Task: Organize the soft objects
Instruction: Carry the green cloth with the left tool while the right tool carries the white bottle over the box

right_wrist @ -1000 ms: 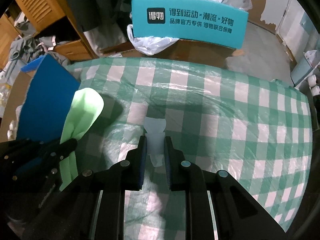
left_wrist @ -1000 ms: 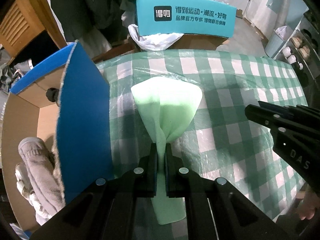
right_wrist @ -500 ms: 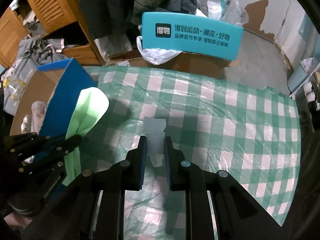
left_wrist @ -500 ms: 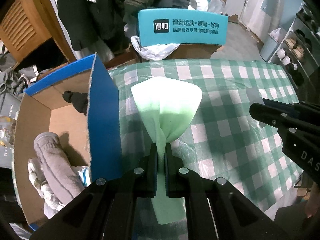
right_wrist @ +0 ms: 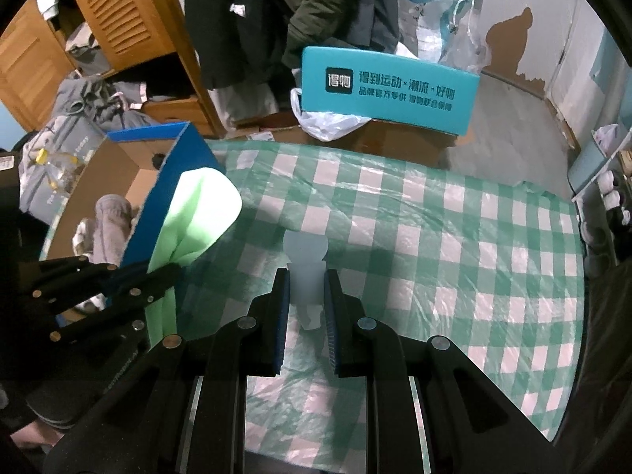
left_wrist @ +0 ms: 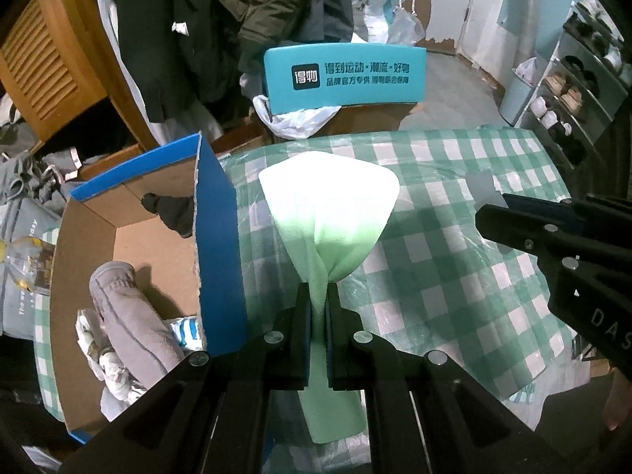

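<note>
Green cloth pinched in left gripper, hung over bench. Box just to its left, nearer left hand. Pale thing, unclear what, clamped in right gripper.

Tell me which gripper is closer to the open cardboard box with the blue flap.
Left. The left gripper, shut on the green cloth, sits right beside the box. The right gripper, shut on a pale translucent item, is farther out over the checked tablecloth.
</note>
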`<state>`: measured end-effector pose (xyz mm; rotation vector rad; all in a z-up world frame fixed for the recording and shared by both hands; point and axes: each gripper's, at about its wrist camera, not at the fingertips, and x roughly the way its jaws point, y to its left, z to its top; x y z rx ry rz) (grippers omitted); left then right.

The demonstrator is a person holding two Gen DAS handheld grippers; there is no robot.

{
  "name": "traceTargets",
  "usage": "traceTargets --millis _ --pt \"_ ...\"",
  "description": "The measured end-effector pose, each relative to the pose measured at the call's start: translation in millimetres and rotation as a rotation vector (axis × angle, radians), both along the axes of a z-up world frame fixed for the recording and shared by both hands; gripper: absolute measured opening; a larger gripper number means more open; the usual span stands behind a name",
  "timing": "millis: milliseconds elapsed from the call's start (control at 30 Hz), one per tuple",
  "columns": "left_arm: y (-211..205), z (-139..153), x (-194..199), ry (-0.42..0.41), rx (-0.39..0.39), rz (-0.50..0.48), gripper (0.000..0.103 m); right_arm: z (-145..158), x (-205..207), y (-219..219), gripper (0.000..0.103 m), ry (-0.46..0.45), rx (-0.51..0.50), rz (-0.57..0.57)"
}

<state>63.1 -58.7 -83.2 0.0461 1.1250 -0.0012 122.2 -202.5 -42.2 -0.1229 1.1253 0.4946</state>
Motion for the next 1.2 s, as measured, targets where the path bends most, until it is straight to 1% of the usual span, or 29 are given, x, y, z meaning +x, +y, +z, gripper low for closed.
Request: traceTargets --millis 333,567,667,867,1200 --pt "4.6 18.3 -15.7 -0.037 0.004 -0.003 0.006 18.3 -15.1 -0.8 0.016 -0.024 0.024 0.009" --pt "15.5 28.4 -25.3 -0.058 0.003 0.01 0.006 25.9 -24.7 7.9 0.016 -0.032 0.034 0.032" --pt "20.6 31.5 -29.9 -0.069 0.015 0.02 0.006 28.8 -28.0 14.5 0.016 -0.035 0.04 0.046" --pt "38.4 34.6 -37.2 -0.076 0.008 0.046 0.006 31.7 -34.0 33.2 0.016 -0.035 0.045 0.076" --pt "79.4 35.1 -46.0 -0.079 -0.004 0.122 0.006 31.6 -39.9 66.2 0.016 -0.026 0.055 0.129"
